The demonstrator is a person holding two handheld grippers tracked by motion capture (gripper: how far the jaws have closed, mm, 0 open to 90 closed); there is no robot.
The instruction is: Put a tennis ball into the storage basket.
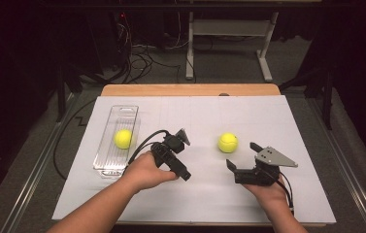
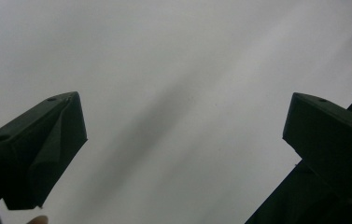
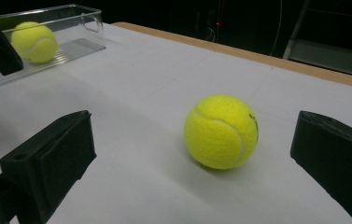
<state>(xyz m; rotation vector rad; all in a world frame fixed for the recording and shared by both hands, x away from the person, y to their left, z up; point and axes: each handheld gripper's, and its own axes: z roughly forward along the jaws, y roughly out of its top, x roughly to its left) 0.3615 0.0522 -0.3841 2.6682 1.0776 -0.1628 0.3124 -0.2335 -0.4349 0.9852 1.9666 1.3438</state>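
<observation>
R hand-held gripper [image 1: 240, 156] wide open, ball [image 1: 228, 142] loose on counter [image 1: 209, 194] just ahead, between jaws. L hand-held gripper [image 1: 186, 158] open, empty. 2nd ball [image 1: 123, 139] already in tray [image 1: 106, 162]. Risk: off-centre close nudges ball, it rolls off.

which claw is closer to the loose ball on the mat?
Right. The right claw sits just below the ball, jaws open toward it. The left claw is farther off, to its left.

Both grippers [image 1: 183, 151] [image 1: 241, 154] agape, empty.
</observation>
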